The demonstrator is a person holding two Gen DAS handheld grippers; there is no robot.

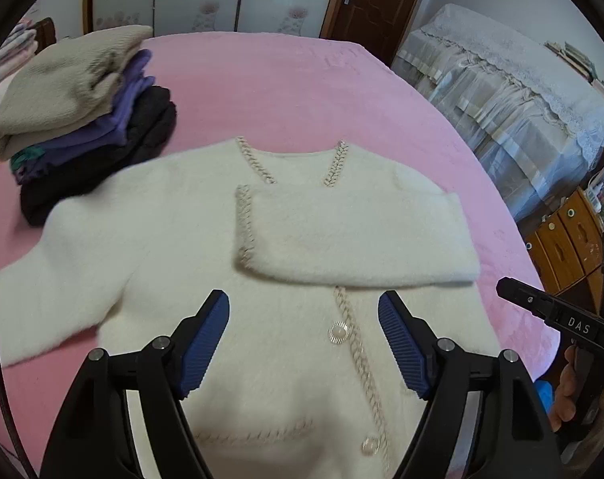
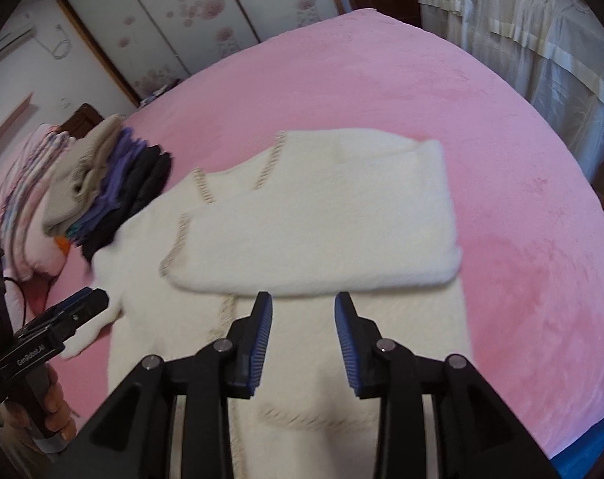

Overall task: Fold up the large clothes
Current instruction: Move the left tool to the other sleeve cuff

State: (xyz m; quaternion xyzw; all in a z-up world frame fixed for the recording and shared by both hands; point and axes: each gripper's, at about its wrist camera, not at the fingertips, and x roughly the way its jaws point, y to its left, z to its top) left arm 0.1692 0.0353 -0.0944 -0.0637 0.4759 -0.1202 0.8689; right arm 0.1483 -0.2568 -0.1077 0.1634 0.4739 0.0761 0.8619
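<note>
Across the pink bed (image 1: 302,80) lies a white fluffy cardigan (image 1: 182,239), front up, its right sleeve (image 1: 354,235) folded flat over the chest while the other sleeve stretches out toward the bed's left side. Beside that shoulder sits a stack of folded clothes (image 1: 82,111) — beige on top, purple and black beneath. Above the cardigan's lower front, the left gripper (image 1: 304,343) hangs with jaws spread wide, holding nothing; the right gripper (image 2: 304,343) — jaws parted less — is likewise empty. Two pale buttons (image 1: 338,333) sit along the braided placket.
</note>
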